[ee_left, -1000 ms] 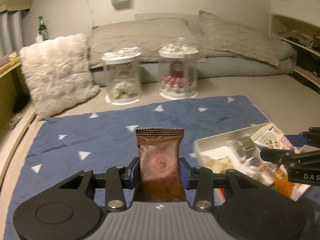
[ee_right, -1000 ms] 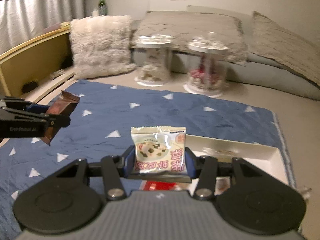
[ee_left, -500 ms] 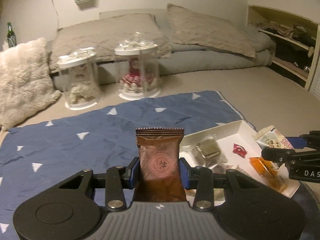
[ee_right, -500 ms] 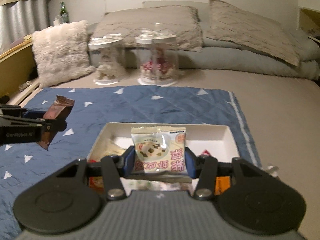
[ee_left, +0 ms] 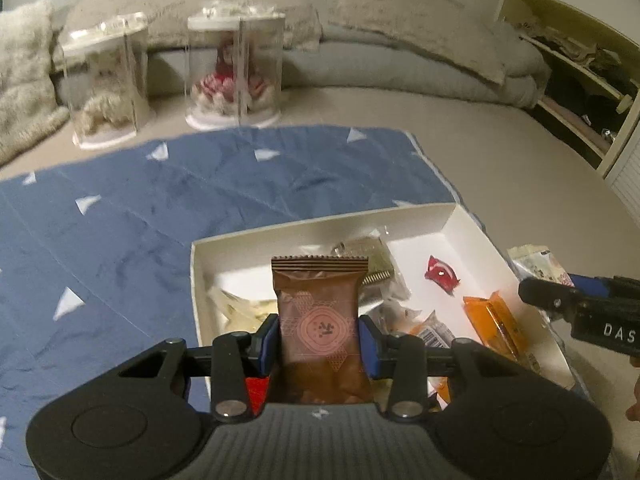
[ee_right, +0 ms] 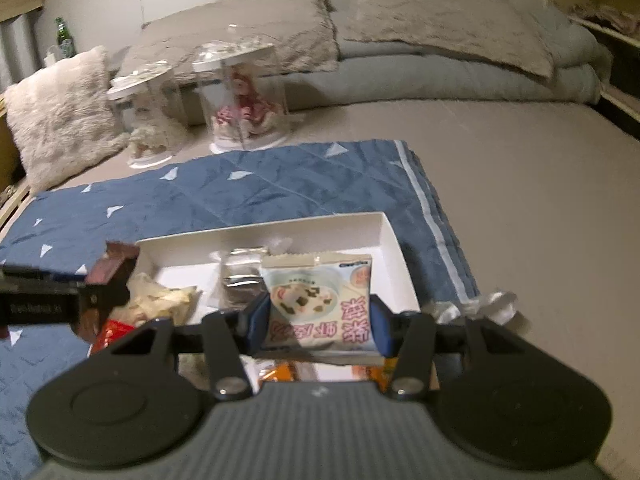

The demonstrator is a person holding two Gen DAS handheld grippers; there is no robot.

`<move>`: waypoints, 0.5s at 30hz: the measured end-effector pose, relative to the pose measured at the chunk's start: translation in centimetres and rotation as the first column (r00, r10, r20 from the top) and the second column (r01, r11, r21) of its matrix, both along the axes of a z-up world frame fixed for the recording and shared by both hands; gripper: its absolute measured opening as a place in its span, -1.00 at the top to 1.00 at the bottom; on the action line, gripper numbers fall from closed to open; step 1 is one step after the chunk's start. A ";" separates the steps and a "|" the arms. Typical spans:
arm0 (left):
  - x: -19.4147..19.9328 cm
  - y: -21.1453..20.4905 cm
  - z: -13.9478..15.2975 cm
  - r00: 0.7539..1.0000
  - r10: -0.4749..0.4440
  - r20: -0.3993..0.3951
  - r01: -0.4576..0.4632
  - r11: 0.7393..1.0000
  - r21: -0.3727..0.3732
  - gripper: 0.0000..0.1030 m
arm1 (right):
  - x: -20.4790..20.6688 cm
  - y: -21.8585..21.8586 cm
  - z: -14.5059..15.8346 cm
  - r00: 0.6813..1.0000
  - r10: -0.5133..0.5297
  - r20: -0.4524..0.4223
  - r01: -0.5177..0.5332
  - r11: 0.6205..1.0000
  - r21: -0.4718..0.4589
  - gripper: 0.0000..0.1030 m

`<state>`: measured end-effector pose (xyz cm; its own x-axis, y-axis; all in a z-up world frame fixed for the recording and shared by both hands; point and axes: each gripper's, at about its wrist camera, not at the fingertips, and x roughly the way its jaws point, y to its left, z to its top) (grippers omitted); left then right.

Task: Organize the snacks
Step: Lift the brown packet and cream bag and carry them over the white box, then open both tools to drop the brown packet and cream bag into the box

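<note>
My left gripper [ee_left: 319, 338] is shut on a brown snack packet [ee_left: 320, 320] and holds it upright above the near left part of a white tray [ee_left: 320, 226]. My right gripper [ee_right: 318, 326] is shut on a pale snack packet with pink lettering [ee_right: 320, 304], held over the tray's [ee_right: 394, 240] near side. The tray holds several loose snacks: an orange packet [ee_left: 494, 320], a small red sweet [ee_left: 440, 274], a silver packet [ee_right: 240, 276]. The right gripper shows at the right edge of the left wrist view [ee_left: 536, 284]. The left gripper shows at the left of the right wrist view [ee_right: 100, 286].
The tray lies on a blue quilted mat with white triangles [ee_left: 160, 208] on a beige bed. Two clear lidded canisters [ee_left: 106, 80] [ee_left: 236, 64] stand beyond the mat. Pillows [ee_right: 60, 116] and a folded duvet lie behind. A crumpled clear wrapper [ee_right: 480, 306] lies right of the tray.
Both grippers have moved forward and down over the tray with their packets still held. The tray now fills more of both views.
</note>
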<state>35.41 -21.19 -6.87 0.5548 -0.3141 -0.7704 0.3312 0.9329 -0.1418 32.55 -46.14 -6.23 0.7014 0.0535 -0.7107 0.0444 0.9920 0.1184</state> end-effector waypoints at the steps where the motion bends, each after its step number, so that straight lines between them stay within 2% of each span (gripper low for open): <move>1: 0.2 -0.1 -0.3 1.000 0.001 -0.007 -0.001 1.000 -0.002 0.16 | 0.4 -0.1 -0.3 1.000 -0.010 -0.005 0.010 1.000 0.007 -0.10; 8: 2.0 -0.6 -2.3 0.998 0.013 -0.067 -0.019 0.996 -0.093 0.16 | 2.6 -0.7 -2.0 0.996 -0.082 -0.047 0.086 0.992 0.088 -0.11; 15: 3.2 -3.1 -4.7 0.994 -0.034 -0.102 0.026 0.997 -0.073 0.16 | 4.5 0.3 -3.2 0.992 -0.085 -0.088 0.095 0.989 0.110 -0.12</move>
